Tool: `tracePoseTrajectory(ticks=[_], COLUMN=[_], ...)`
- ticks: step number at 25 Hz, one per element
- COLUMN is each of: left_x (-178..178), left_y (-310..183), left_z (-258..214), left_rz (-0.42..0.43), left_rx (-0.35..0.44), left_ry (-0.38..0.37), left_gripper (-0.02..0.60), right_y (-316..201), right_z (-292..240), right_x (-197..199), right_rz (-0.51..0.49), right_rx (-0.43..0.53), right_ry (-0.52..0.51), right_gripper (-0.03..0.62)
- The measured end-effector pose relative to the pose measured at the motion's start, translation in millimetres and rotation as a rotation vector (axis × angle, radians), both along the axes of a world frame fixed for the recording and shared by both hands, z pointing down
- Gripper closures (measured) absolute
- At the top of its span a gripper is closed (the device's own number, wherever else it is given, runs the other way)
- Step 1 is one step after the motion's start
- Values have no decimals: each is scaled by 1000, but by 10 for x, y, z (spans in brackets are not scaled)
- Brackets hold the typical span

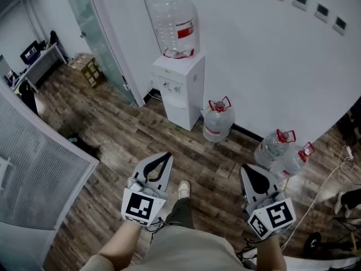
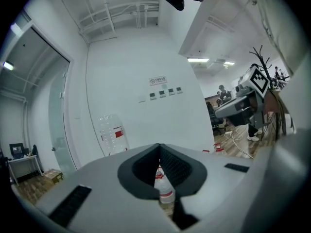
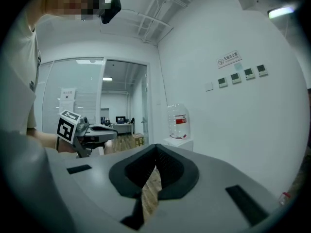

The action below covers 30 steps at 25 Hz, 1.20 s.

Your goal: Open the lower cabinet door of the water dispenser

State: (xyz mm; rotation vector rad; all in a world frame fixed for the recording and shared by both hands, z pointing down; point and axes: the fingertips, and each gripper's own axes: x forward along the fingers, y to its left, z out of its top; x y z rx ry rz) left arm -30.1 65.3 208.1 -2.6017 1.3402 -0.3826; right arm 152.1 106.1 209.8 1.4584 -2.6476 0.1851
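The white wall [image 1: 271,66] closes off the back, and the plank floor [image 1: 113,134] meets it along a line running right from the glass door [image 1: 96,33]. The dispenser [image 1: 179,86] stands at that back edge of the floor, its back to the wall and just right of the glass door, so its front faces out over the planks where a person can reach it. Its bottle [image 1: 176,27] sits upturned on top to feed it. The lower door [image 1: 181,114], the task's thing, is the plain panel under the taps; it looks flush and closed, and no handle can be made out from here. A spare bottle [image 1: 217,122] waits on the floor just beside the dispenser, and two more bottles [image 1: 285,151] stand further right along the same edge, likely kept near for swapping.

The left hand-held gripper [image 1: 164,160] and right hand-held gripper [image 1: 247,173] are held low in front of the person, side by side, noses aimed toward the dispenser but well apart from it. In each one's own view the pads are pressed together at the tips with nothing between them; only far floor and a spare bottle show through the slot behind. This reads as the approach, with nothing to grip yet. One of them will probably have to spread or hook the door's edge once near
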Motion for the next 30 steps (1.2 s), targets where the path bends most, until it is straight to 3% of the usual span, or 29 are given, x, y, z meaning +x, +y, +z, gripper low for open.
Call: tracePoseTrajectory(ticks=[10,15,21,30], left_x=[-348,-516,-645,-603], left_y=[-1586,-2288,-2793,-3223], left_z=[-41,1,17,89], left_rz=[39,63,47,-28], left_rx=[-43,-63,-83,-106], left_ry=[7,-28,-4,-5], left_gripper=[577,577,577,577], right_y=[-1609,-2340,-2931,-3537], right_z=[-12,-90,-60,54], right_x=[-421,-779,-873,-625], right_rz=[18,-39,-28,-61], right_rx=[-49,-24,-49,-74], right_ry=[24,77,55,63], right_gripper=[587,586,586,586])
